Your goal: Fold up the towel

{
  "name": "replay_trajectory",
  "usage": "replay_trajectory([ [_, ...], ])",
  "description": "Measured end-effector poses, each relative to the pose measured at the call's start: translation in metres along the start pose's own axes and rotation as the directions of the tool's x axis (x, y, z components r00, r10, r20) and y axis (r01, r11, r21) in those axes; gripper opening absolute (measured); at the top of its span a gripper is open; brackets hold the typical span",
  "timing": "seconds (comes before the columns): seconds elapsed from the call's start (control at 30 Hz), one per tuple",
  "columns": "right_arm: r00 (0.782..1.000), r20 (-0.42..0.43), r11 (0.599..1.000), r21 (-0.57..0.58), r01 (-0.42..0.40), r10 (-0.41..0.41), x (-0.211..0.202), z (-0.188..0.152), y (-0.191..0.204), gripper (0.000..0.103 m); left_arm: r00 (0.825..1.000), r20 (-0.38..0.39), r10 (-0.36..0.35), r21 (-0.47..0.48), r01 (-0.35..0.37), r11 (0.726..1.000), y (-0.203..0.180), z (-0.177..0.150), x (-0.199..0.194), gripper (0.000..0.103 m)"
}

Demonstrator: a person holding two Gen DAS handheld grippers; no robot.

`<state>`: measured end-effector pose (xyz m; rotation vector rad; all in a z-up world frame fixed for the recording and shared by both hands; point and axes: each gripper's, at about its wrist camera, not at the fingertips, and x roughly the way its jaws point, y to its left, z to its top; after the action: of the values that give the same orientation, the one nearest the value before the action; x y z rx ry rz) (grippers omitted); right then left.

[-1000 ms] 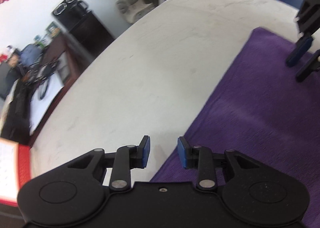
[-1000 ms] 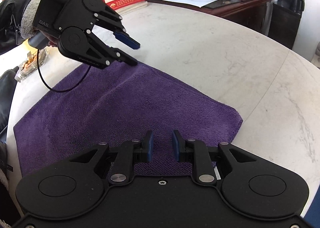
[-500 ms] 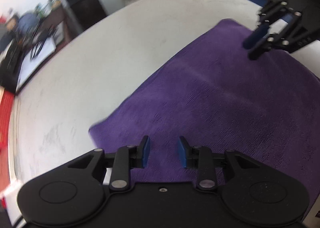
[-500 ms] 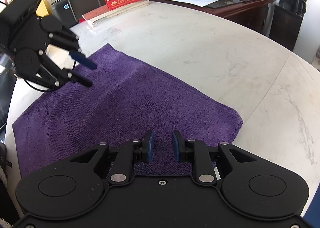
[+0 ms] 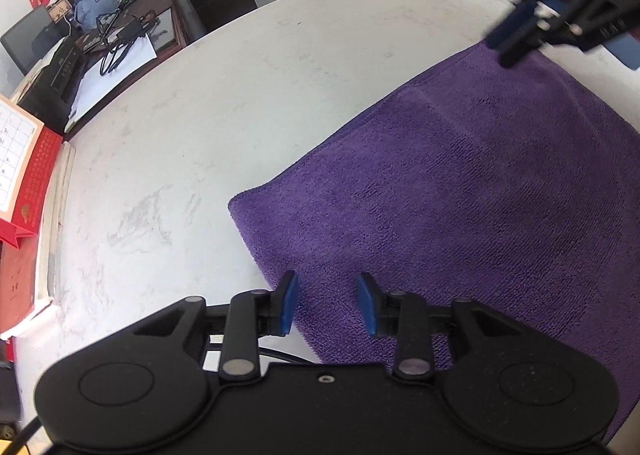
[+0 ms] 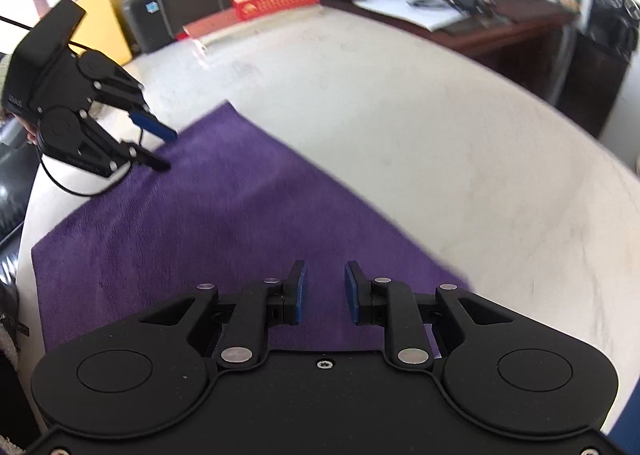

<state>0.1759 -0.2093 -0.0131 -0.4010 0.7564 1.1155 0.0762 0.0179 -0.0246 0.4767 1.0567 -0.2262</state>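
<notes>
The white marbled table [image 5: 248, 103] spreads ahead of both my grippers, and on it the purple towel [image 5: 472, 191] lies flat in one layer, with no fold in it that I can see. From my left gripper [image 5: 327, 303] the towel runs away ahead and to the right; one of its corners sits just ahead of my left-hand finger, and its near edge passes right under my fingertips. That gripper is released, the blue pads [image 5: 289, 303] apart with nothing between them, hovering over the edge. My right gripper [image 6: 324, 291] is likewise released and empty, its pads a little closer together, hanging above the opposite end of the cloth with another corner just off to its right. Each gripper shows in the other's view at the towel's far corner.

I judge this to be the very start: I am lining up on two corners of one side and have gripped nothing yet. Next I need to lower both sets of fingers until one pad slips under the edge, pinch the cloth at each corner, then lift together and carry that side across to the opposite edge. The terry pile looks soft, so a shallow pinch might slip
</notes>
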Motion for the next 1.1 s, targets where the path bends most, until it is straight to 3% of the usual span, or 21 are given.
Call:
replay_trajectory([
  [0.17,0.994,0.013,0.981,-0.163,-0.103,0.106,0.033,0.036,-0.005,0.02,0.999,0.0,0.032,0.035,-0.032,0.999,0.0,-0.001,-0.002,0.031],
  [0.3,0.979,-0.016,0.963,-0.179,-0.201,0.202,0.061,0.051,-0.013,0.02,0.999,-0.005,0.046,0.054,-0.045,0.998,0.002,0.0,0.001,0.031],
  [0.43,0.974,-0.065,0.951,-0.212,-0.227,0.218,0.078,0.052,-0.011,0.02,0.999,-0.007,0.046,0.062,-0.046,0.997,0.002,-0.002,0.002,0.031],
  [0.6,0.976,-0.055,0.95,-0.225,-0.216,0.209,0.08,0.051,-0.01,0.005,0.999,-0.011,0.049,0.065,-0.048,0.997,0.001,-0.006,-0.001,0.031],
  [0.83,0.987,0.0,0.964,-0.213,-0.156,0.16,0.076,0.049,-0.012,0.004,0.999,-0.016,0.051,0.081,-0.05,0.995,0.001,-0.007,-0.001,0.031],
  [1.1,0.999,0.048,0.971,-0.237,-0.01,0.022,0.08,0.041,-0.011,0.004,0.997,-0.009,0.072,0.077,-0.071,0.994,-0.001,-0.006,-0.005,0.031],
])
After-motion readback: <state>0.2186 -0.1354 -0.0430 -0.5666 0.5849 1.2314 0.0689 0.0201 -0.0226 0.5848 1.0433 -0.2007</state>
